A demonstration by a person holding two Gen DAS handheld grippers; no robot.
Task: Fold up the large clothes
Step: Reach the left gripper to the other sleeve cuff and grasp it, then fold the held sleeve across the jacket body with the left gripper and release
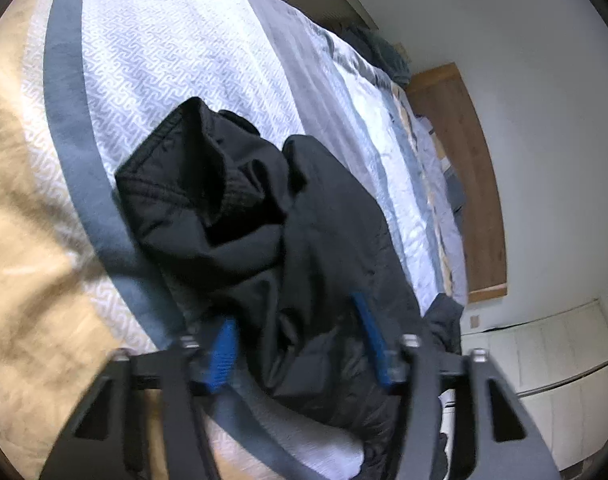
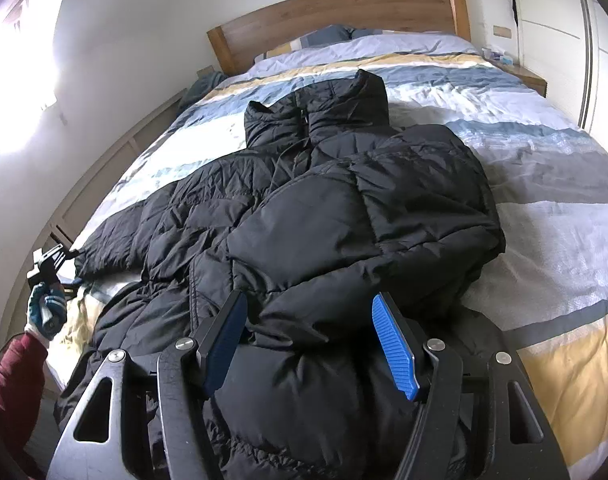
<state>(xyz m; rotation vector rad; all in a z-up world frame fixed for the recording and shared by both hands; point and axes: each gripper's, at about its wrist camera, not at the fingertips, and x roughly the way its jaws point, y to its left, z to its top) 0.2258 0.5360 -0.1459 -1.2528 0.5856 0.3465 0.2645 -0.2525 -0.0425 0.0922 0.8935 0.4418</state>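
A: Start close, low in the right wrist view; your right tool (image 2: 310, 330) stands spread over the hem of the black puffer jacket (image 2: 344, 216), blue pads either side of a puffed fold and, as far as I can tell, not pressing on it; the jacket lies across the striped bed (image 2: 564, 216), collar toward the wooden headboard (image 2: 336, 12) at the top of the frame.

B: And how will it handle?

A: My guess: light for its bulk, soft and springy, with a slick shell; a shallow pinch would likely slide off, so take a deep bite on a stitched seam, the hem, or the ribbed cuff; expect folds to puff open again unless you press the air out.

B: What does the other camera give you?

A: In the left wrist view your left tool (image 1: 300, 340) sits on the sleeve (image 1: 240, 208); dark fabric fills the gap between its blue fingers (image 1: 224, 354), the jaws partly drawn in, though I cannot tell if they truly pinch; beyond, the open cuff (image 1: 172, 152) lies near the bed's edge. Only the right view shows the whole jacket, the one sleeve folded across its chest, plus your gloved left hand (image 2: 48, 312) at lower left.
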